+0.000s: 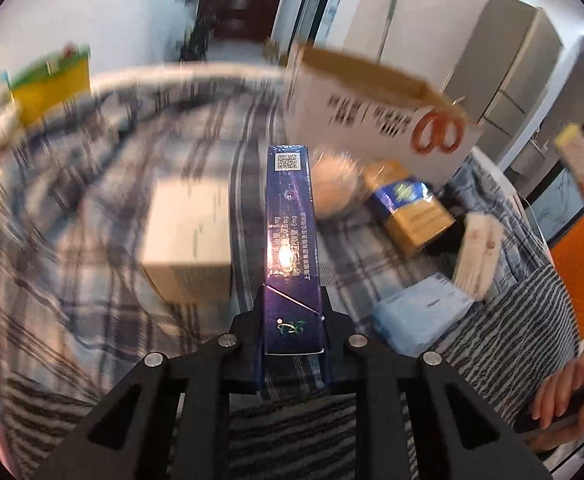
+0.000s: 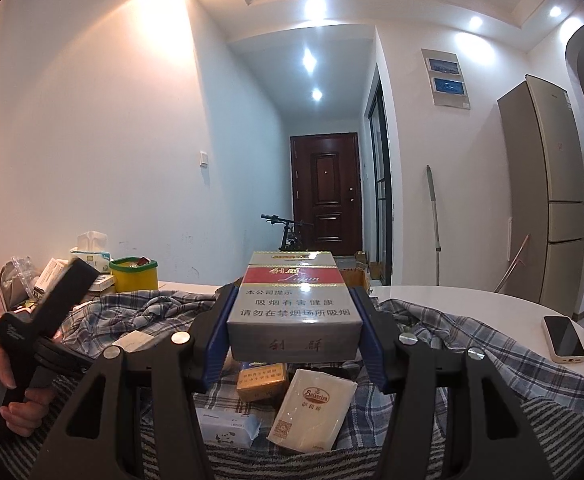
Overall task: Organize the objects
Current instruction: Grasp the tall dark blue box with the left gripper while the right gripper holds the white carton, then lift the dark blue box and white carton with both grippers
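A checked cloth (image 1: 92, 208) covers the worktop. My left gripper (image 1: 292, 320) is clamped on a blue carton (image 1: 290, 232), my right gripper (image 2: 292, 316) on a grey carton (image 2: 294, 312); I should lower each level into the cardboard box (image 1: 372, 108).

White walls (image 2: 92, 120), dark door (image 2: 326, 196), fridge (image 2: 552, 184), ceiling spots (image 2: 315, 0).

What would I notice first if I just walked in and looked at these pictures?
Probably the two boxes held up in the air: the left tool pinches a long shiny blue box, and the right tool squeezes a silver and red carton. Next, orange scissors at the front corner of the cardboard box, above the plaid cloth.
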### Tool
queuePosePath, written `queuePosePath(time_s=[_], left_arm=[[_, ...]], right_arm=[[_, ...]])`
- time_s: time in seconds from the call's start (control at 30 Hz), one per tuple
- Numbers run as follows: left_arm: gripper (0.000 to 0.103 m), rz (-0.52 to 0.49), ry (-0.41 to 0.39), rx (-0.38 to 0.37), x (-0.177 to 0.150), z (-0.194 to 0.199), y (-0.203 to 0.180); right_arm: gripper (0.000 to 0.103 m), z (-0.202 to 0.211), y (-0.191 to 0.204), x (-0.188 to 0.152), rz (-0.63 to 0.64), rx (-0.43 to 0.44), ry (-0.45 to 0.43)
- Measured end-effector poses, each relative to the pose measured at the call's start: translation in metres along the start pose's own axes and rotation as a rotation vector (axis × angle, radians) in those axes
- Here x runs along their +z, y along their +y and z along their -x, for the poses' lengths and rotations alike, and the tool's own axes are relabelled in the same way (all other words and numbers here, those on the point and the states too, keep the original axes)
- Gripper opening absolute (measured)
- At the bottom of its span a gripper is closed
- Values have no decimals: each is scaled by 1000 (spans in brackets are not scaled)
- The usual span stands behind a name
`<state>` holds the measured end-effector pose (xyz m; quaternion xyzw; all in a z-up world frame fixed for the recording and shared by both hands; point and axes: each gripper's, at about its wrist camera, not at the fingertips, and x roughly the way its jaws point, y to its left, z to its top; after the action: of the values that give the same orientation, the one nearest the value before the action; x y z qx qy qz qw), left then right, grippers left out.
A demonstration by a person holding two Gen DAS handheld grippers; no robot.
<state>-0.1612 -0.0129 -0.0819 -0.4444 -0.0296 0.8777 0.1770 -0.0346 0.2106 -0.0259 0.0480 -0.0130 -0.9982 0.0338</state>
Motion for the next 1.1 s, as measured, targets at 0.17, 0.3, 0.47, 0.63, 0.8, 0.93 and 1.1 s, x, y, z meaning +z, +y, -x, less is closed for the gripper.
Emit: queuePosePath(time_s=[0.17, 0.3, 0.47, 0.63, 0.8, 0.93, 1.1], left_arm=[[22, -123, -198, 140, -8, 40, -26], [22, -166, -387, 273, -17, 75, -40], [22, -166, -591, 259, -27, 113, -55], [22, -115, -699, 228, -43, 116, -59], [22, -85, -744, 237, -49, 119, -51], [22, -100, -738, 244, -50, 116, -55], [22, -131, -750, 277, -55, 115, -63]], right_arm=[[55, -3, 0, 1, 1, -1, 12], [55, -2, 1, 1, -2, -1, 11], [55, -3, 2, 0, 1, -3, 14], [55, -3, 0, 0, -6, -7, 8], [55, -6, 1, 1, -4, -9, 10], [55, -9, 3, 1, 12, -9, 23], [55, -9, 1, 0, 9, 0, 26]])
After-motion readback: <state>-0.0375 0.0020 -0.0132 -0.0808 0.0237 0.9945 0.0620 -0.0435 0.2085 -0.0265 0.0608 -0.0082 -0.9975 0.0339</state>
